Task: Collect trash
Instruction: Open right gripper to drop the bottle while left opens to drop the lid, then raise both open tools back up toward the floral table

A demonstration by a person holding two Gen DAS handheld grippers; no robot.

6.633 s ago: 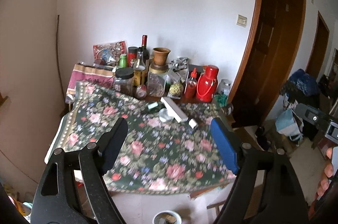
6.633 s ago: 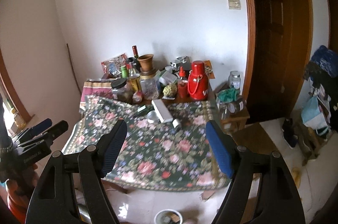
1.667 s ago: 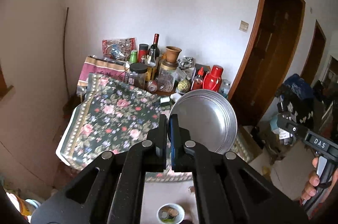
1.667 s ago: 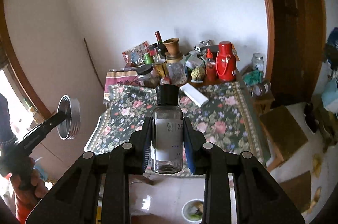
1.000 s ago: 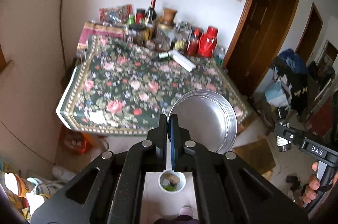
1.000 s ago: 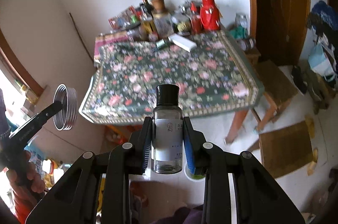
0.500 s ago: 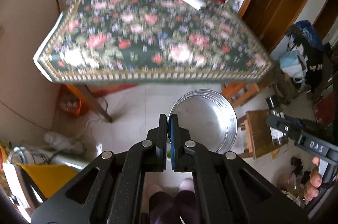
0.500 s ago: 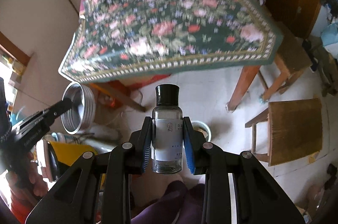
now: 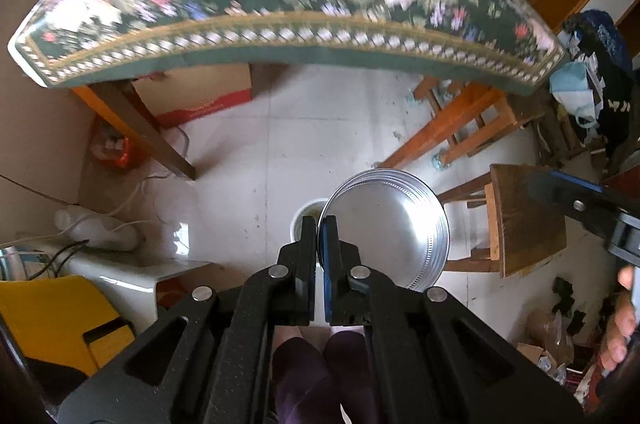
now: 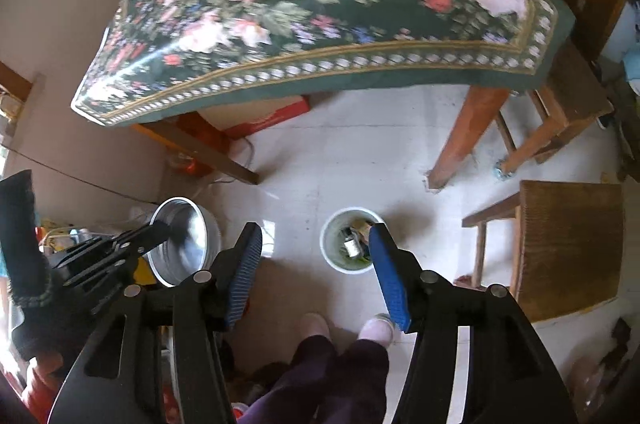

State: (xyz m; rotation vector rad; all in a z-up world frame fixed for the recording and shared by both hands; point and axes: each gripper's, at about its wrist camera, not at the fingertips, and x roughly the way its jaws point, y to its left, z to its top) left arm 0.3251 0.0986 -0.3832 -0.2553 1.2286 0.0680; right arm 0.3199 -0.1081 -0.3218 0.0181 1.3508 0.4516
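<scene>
The right tool (image 10: 316, 264) hangs over the bin (image 10: 334, 260), its jaws just opened and empty so the bottle (image 10: 351, 244) lies inside. The left tool (image 9: 319, 256) is clamped on the tin's (image 9: 386, 232) rim, holding it beside the bin, ready to drop next.

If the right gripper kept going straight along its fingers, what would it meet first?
Most likely the small white bin on the floor: it sits between the open fingers of the right gripper, nearer the blue right-hand one, with a small bottle lying inside. Depth is hard to judge.
</scene>
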